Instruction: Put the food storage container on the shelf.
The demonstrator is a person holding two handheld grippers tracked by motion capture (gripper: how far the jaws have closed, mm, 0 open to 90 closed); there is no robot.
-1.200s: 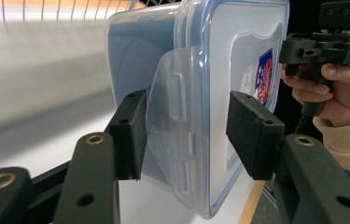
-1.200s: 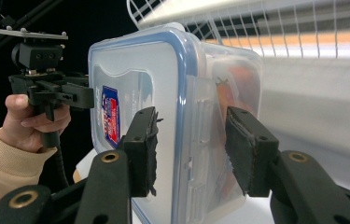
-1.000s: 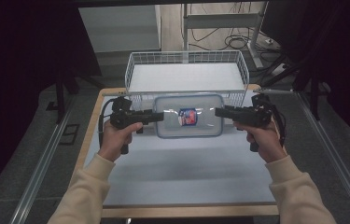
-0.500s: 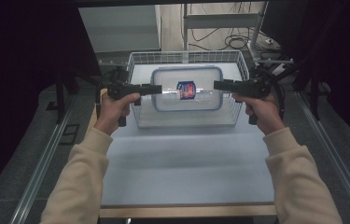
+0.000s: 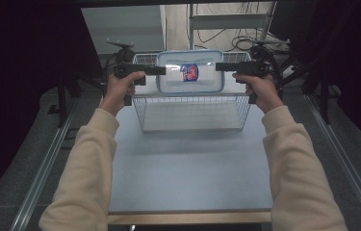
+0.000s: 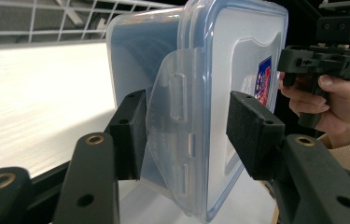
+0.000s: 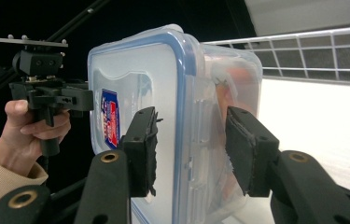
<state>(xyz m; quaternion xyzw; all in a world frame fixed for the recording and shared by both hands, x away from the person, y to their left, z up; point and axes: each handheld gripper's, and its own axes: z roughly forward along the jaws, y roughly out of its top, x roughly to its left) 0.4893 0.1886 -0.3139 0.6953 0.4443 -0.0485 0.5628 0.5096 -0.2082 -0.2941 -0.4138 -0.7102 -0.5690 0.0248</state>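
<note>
Over the far end of the worktop [image 5: 187, 168], a clear plastic box [image 5: 190, 72] with a blue-rimmed lid hangs in the air between two hand-held tools, above a white wire basket [image 5: 192, 113]. The worktop is a pale grey-blue sheet with a wooden edge along the near side, and it sits inside a metal frame whose rails run along both flanks. Around it the room is dark: black drapes on the left and right, grey floor below, and cables lying on the floor beyond the basket near the legs of a metal stand.

Counting up: one box, one basket, two tools, two hands in cream sleeves. The box carries one red and blue label [image 5: 189, 71] on its lid.

The left tool [image 5: 161, 70] grips the box's left end; in the left gripper view its pads [image 6: 137, 135] sit on either side of the clear latch flap [image 6: 175, 116] and the lid rim. The right tool [image 5: 219, 67] grips the right end, and in the right gripper view its pads [image 7: 144, 149] clamp across the lid edge and the wall of the box. Something orange shows dimly through that wall, too blurred to name. The basket stands on the worktop with nothing in it.
</note>
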